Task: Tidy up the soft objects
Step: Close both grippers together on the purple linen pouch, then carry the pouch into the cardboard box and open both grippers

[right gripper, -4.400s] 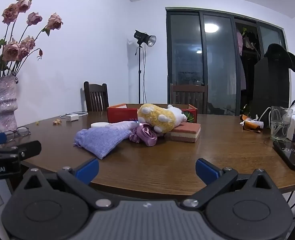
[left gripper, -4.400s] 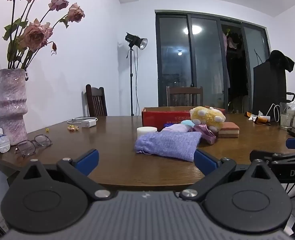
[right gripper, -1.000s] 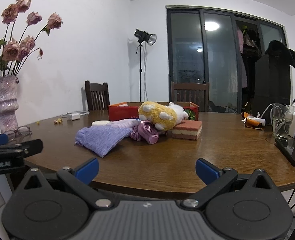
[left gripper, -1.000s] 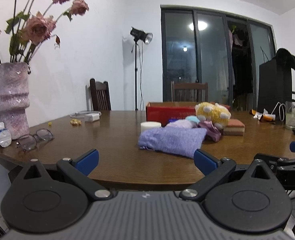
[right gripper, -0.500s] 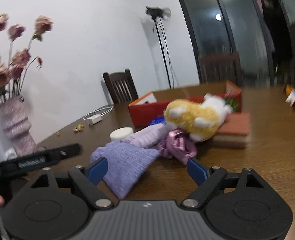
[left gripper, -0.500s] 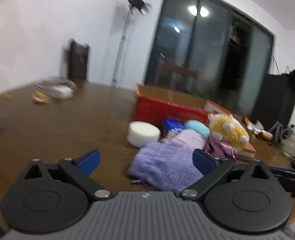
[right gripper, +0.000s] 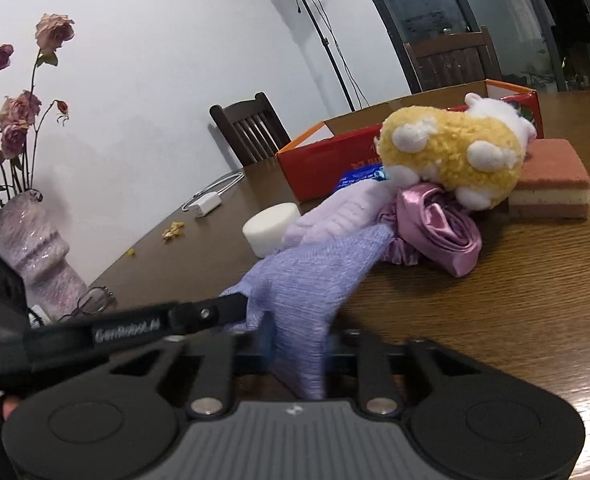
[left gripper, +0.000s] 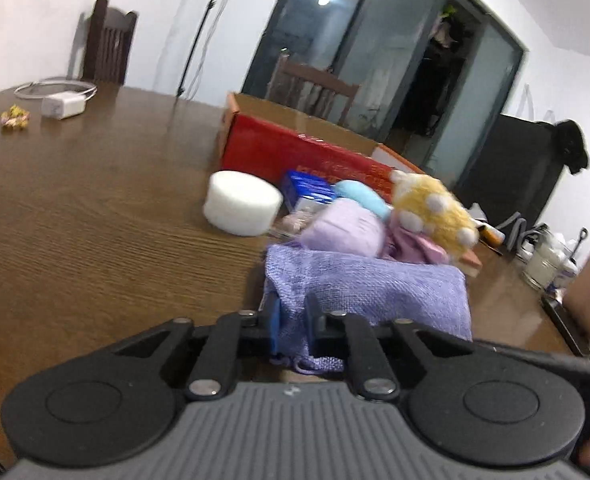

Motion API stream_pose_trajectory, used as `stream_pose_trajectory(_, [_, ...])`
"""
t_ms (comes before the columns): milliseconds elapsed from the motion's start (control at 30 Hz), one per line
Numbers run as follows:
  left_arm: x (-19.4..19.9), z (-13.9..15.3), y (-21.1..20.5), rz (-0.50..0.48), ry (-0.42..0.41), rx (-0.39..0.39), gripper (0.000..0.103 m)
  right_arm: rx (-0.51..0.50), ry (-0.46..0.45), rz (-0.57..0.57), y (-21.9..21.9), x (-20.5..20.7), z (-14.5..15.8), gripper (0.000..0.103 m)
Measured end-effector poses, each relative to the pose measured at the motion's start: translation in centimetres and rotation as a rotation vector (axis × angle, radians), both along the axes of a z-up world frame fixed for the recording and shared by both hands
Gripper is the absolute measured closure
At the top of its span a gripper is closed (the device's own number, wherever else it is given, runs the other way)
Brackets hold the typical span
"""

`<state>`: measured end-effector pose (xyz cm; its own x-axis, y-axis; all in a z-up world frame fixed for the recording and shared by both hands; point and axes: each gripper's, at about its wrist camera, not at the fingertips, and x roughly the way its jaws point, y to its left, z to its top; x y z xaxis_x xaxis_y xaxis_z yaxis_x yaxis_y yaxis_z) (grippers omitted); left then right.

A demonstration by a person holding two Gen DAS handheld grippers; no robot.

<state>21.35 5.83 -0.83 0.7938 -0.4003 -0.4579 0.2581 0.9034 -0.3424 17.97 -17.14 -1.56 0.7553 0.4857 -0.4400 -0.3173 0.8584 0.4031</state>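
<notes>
Purple knit cloth [left gripper: 369,286] lies at the near end of the heap on the wooden table [left gripper: 95,208], and both tools now have hold of it. A second ago both sets of jaws stood wide and hung short of the table edge; now the left gripper [left gripper: 292,320] is clamped on the cloth's near corner, and the right gripper [right gripper: 297,346] is pinched on another part of its near edge. That likely means the cloth is about to be lifted or spread. Behind it, toward twelve o'clock in the left view, sit the pale lilac fabric [left gripper: 345,232] and white foam disc [left gripper: 241,208]; at one o'clock, the yellow plush toy [left gripper: 433,210]. Beyond stands the open red box [left gripper: 295,152].
</notes>
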Motion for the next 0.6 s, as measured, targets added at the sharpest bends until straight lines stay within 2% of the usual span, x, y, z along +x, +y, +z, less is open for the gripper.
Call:
stream_pose_trajectory(133, [-2.2, 1.1, -1.1, -0.062, -0.078, -0.006, 0.096, -0.058, -0.055, 0.029, -1.7, -2.2, 1.5, 0.088])
stream_pose_trajectory(267, [-2.6, 3.4, -2.0, -0.113, -0.131, -0.069, 0.096, -0.107, -0.149, 0.066, -3.2, -3.2, 4.3, 0.088])
stream_pose_trajectory(400, [-0.2, 5.5, -2.6, -0.124, -0.142, -0.135, 0.096, -0.102, -0.198, 0.061, -5.3, -1.4, 7.3, 0.083])
stream_pose_trajectory(500, [2.1, 7.6, -3.9, -0.111, -0.166, -0.137, 0.096, -0.076, -0.215, 0.025, -7.2, 1.0, 9.1, 0.078])
stream_pose_trajectory(600, [5.4, 9.6, -5.6, -0.112, -0.161, -0.119, 0.096, -0.049, -0.209, -0.001, -8.8, 4.3, 10.6, 0.08])
